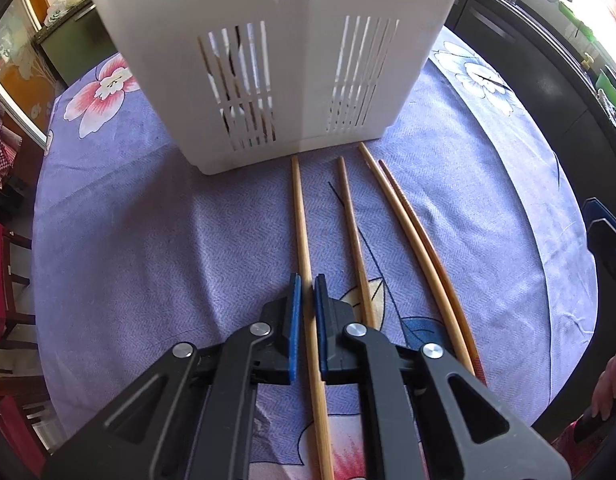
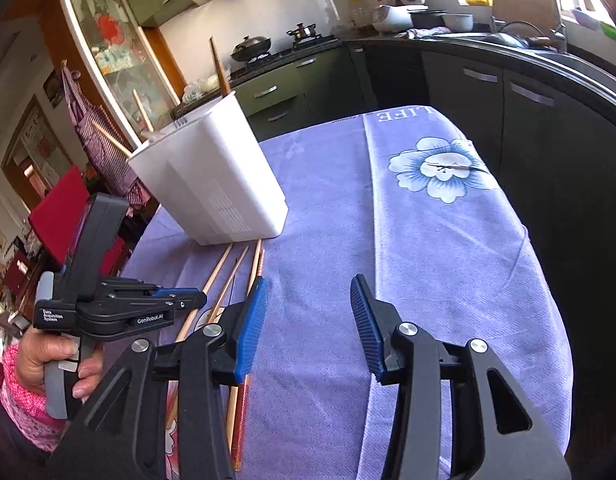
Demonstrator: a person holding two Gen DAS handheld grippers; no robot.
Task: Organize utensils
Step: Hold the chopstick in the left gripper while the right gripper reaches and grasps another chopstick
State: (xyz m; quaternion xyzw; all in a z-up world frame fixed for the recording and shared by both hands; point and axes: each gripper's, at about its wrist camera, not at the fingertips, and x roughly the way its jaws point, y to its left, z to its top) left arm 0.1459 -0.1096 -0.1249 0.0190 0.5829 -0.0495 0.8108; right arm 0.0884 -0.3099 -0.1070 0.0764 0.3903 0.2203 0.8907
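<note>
left gripper (image 1: 306, 292) is pinched onto the leftmost chopstick (image 1: 299, 208) at 6 o'clock from the white holder (image 1: 268, 60), right gripper (image 2: 308, 300) spread and empty, so I'd lift slow and level.

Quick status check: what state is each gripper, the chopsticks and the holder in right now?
Left gripper: shut on the leftmost chopstick, which lies on the cloth.
Right gripper: open, nothing between its jaws.
Other three chopsticks: lying loose on the cloth.
Holder: upright on the cloth, already with chopsticks standing in it.
</note>
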